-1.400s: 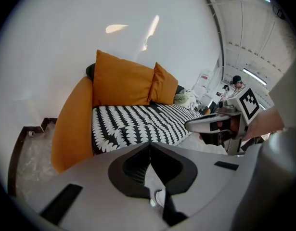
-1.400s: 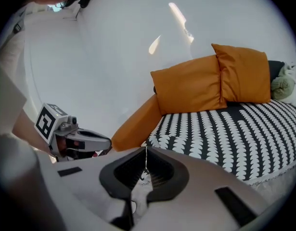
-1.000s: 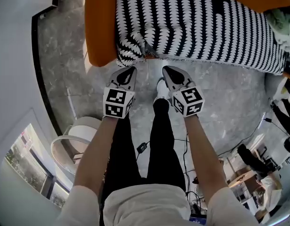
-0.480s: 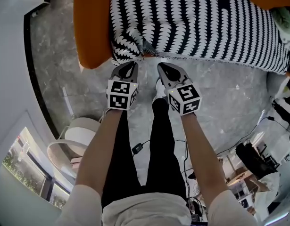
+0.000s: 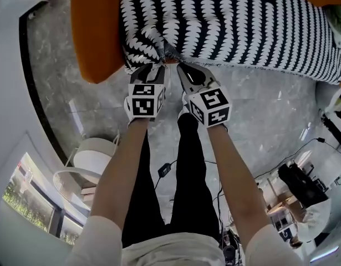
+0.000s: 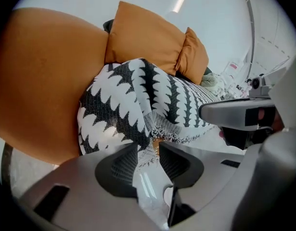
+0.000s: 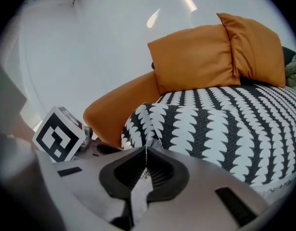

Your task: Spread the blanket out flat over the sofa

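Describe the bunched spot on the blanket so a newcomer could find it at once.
Start at the orange sofa, draped in a black-and-white patterned blanket. Follow the blanket's front hem to the end by the rounded armrest, where the bunched spot hangs over the seat's front edge. Everywhere else the stripes lie flat and straight; only here they gather into a bulging fold.

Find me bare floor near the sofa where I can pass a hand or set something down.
Bare floor runs along the blanket's front edge, right of the legs, and between the sofa's arm and the wall. Crowded: white stool lower left, cables and clutter lower right.
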